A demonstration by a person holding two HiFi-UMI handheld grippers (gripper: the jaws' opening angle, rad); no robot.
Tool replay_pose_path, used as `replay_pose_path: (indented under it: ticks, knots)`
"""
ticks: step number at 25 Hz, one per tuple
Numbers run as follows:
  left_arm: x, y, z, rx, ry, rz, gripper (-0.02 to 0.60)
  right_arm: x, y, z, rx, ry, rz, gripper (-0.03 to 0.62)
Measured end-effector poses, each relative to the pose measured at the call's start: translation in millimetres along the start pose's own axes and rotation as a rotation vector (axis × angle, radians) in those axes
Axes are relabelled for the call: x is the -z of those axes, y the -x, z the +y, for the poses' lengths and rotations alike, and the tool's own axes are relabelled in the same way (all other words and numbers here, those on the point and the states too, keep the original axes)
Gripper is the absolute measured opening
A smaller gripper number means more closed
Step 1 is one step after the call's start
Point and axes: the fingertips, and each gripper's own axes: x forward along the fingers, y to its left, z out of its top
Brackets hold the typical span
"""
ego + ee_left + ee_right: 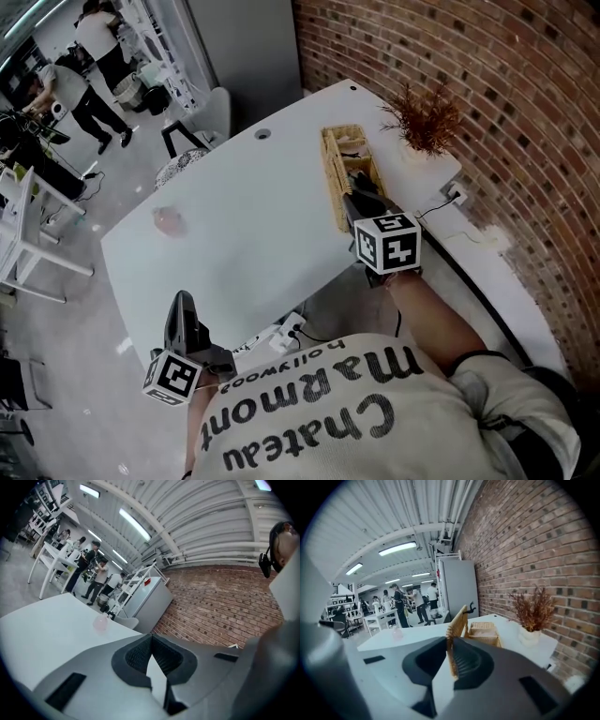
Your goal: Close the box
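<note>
Fingers [471, 660] of the right gripper [451, 644] pinch the upright lid [457, 620] of the wicker box [483, 632] at frame centre; lower it gently rightward over the box. Left gripper [151, 641] fingers meet, empty.

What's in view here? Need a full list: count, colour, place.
table: 1, white, centre of head view
wicker box: 1, tan, open, table end by the wall
box lid: 1, tan wicker, raised on edge along the box side facing the table's middle
dried plant: 1, reddish brown, white pot, table corner beyond the box
small pink object: 1, pale pink, on the table far from the box; too small to identify
brick wall: 1, red-brown, beside the table
wall socket: 1, white, with cable, low on the wall
cabinet: 1, grey, beyond the table
people: several, background
left gripper: 1, grey, near table edge, jaws together, empty
right gripper: 1, grey, shut on the box lid
</note>
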Motion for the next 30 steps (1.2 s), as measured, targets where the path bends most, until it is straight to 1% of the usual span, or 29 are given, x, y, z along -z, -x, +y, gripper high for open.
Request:
replay_pose_path:
  ticks: [2,9,14,20,22,27,30]
  knots:
    - [0.4,-3.3,-1.4,0.006,-0.001,0.002,0.003,0.0,1.7,-6.1,0.002,-0.035,-0.005,0.046]
    - [3.5,-8.7,-5.7,0.008,-0.003,0.015,0.003,3.9,4.4,-20.0,0.021,-0.084,-0.019,0.046]
    - [1.3,-3.9,-0.4,0.005,0.002,0.006,0.003,7.5,7.4,-29.8,0.036,-0.155,-0.015,0.046]
    - [5.1,1.7,7.6,-0.005,0.015,0.007,0.003,8.6,7.4,-34.6,0.054,-0.173,-0.022,0.047]
    - [6.7,4.1,9.2,-0.013,0.020,0.010,0.003,9.7,7.8,-37.8,0.058,-0.189,-0.019,0.048]
    - [5.3,10.5,15.4,-0.019,0.025,0.002,0.003,16.0,9.9,-47.6,0.067,-0.269,0.005,0.054]
    - [3.5,12.1,17.7,-0.033,0.028,0.004,0.003,19.1,10.0,-53.0,0.083,-0.271,0.016,0.061]
